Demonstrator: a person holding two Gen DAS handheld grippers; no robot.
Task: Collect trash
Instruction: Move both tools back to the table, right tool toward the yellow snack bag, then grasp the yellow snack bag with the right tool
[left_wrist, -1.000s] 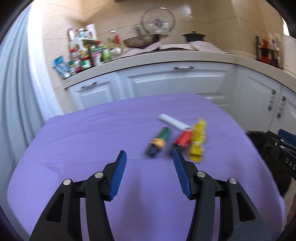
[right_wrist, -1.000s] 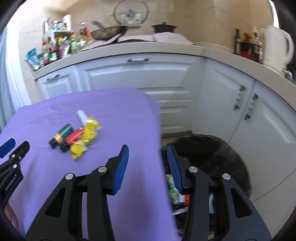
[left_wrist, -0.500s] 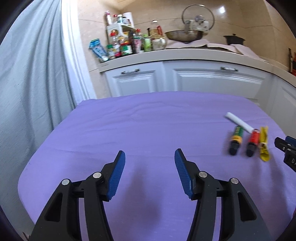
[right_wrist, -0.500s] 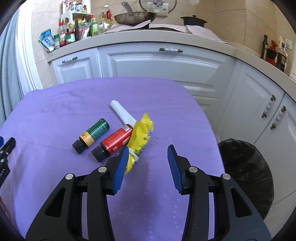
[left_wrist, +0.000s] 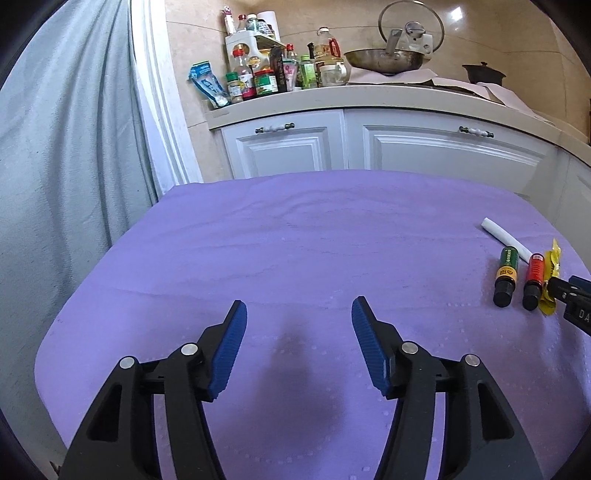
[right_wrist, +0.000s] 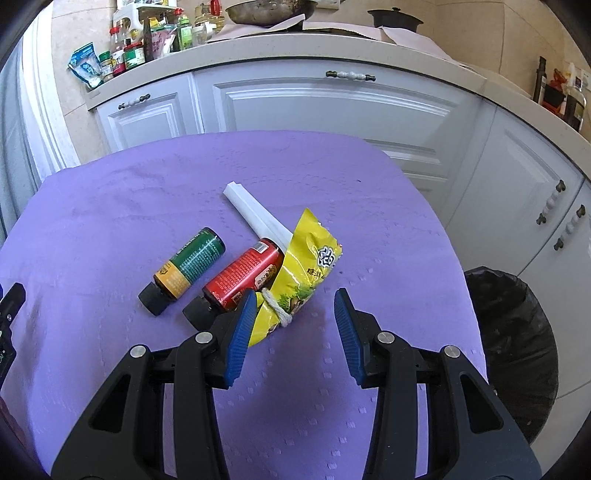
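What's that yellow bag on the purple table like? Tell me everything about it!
The yellow packet is a crinkly, shiny snack wrapper with printed writing and a picture. It looks flattened and is tied round near its lower end with pale string. It lies slanted on the purple tablecloth, leaning against the red bottle, and its top end covers the end of a white tube. The right gripper hovers open just in front, not touching it.

- Your left wrist view looks forward and down between the left gripper (left_wrist: 299, 332) fingers, low over bare purple cloth (left_wrist: 295, 251).
- Your right wrist view tilts steeper, close over the trash ahead of the right gripper (right_wrist: 293, 325).
- Both share the green bottle (left_wrist: 506, 269), cloth and cabinets (right_wrist: 332, 107).
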